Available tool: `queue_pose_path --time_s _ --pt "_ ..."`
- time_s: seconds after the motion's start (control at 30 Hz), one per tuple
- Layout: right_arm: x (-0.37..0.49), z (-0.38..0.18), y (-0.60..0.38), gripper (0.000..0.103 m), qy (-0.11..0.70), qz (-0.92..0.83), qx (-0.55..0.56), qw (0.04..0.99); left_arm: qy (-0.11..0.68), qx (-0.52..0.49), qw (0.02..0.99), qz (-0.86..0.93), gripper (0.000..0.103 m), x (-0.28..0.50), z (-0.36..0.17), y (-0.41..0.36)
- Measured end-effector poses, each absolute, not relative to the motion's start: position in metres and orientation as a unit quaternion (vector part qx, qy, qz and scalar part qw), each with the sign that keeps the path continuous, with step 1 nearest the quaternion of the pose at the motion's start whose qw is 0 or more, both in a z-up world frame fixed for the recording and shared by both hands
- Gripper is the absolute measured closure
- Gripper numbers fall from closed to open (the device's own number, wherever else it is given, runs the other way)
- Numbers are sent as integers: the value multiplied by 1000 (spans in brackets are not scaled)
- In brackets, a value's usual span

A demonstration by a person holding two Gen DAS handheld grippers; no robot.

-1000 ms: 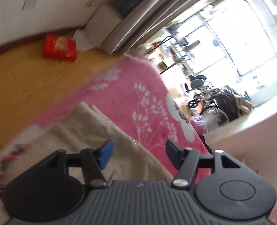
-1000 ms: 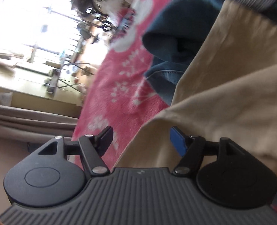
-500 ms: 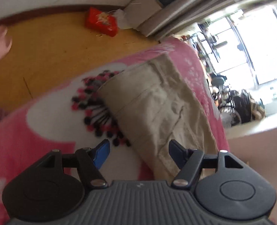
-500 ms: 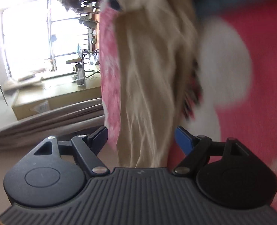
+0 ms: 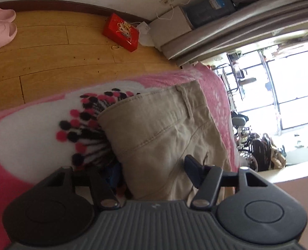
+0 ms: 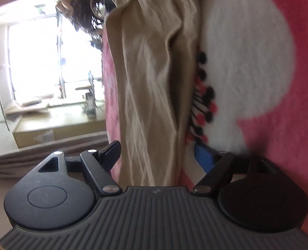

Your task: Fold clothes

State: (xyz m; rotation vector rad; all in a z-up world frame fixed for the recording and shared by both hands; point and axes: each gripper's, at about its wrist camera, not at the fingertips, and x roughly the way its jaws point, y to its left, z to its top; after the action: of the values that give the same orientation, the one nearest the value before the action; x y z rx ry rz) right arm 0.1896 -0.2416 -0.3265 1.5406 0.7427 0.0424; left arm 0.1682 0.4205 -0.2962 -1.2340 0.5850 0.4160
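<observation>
Red box in left view only

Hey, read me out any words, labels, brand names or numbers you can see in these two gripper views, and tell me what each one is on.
None can be read.
red box on the floor: gold decoration, too small and blurred to tell as text.
blue-and-white box by the wall: markings too small to read.
khaki trousers and pink blanket: no label or lettering shows.

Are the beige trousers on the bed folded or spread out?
Folded: the beige trousers lie doubled into a narrow strip on the pink blanket.
</observation>
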Motion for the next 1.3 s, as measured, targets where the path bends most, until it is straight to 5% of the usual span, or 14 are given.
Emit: queue_pose_path --time_s 0.13,0.2,0.3,0.63,1.07,1.23,1.3 --pt "198 -331 -243 37 293 1 686 666 263 -560 758 206 65 173 -298 417" --pt "206 -337 -242 52 292 -12 681 672 274 -543 763 221 71 178 -294 414" --pt "220 -347 -235 99 308 -37 671 673 291 -514 769 246 81 187 -285 409" --pt "202 -300 -231 101 328 -32 617 714 295 -497 775 256 85 159 -230 419" --pt "65 -294 -232 101 433 -49 563 702 367 -482 745 279 84 -11 -246 452" --pt "86 -295 -221 98 485 -37 462 742 398 -454 751 269 69 -11 -262 453" --pt "93 -283 -216 92 501 -35 426 753 411 -441 748 278 54 -12 -256 449"
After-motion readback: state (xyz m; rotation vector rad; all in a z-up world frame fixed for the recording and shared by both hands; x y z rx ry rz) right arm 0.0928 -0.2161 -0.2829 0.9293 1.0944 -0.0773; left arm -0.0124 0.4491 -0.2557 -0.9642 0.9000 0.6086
